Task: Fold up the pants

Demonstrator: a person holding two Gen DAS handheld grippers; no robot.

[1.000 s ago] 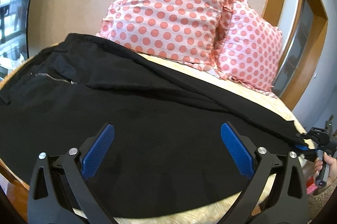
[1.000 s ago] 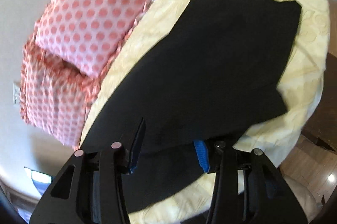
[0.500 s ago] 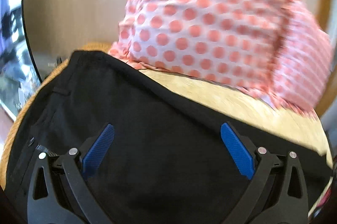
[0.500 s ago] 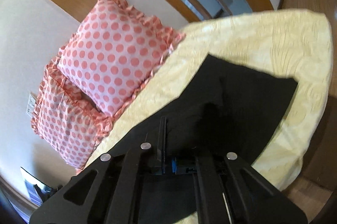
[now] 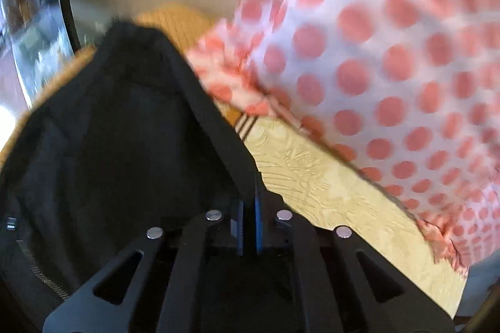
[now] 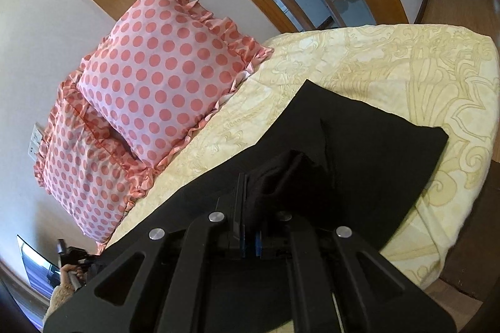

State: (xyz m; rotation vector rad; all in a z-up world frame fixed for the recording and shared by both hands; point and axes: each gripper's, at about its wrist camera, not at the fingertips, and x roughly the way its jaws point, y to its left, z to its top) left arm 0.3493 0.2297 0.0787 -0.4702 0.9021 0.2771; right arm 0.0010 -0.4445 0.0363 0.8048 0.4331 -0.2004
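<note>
The black pants (image 5: 118, 145) lie across a cream patterned bedspread (image 5: 328, 192). In the left wrist view my left gripper (image 5: 248, 208) is shut on the far edge of the pants near the waist end; a zipper shows at the lower left. In the right wrist view my right gripper (image 6: 248, 208) is shut on a bunched fold of the black pants (image 6: 359, 151) near the leg hems, which lie flat on the bedspread (image 6: 406, 67). The other gripper and the hand holding it show at the lower left (image 6: 70, 267).
Two pink polka-dot pillows (image 6: 162, 76) lean against the wall at the head of the bed, close behind the pants; one fills the upper right of the left wrist view (image 5: 390, 51). The bed's edge and wooden floor (image 6: 462, 239) lie to the right. A window (image 5: 28, 20) is at left.
Both grippers have closed. The left one moved forward to the far waist edge and shut on it. The right one shut on the leg fabric and lifted it a little.
</note>
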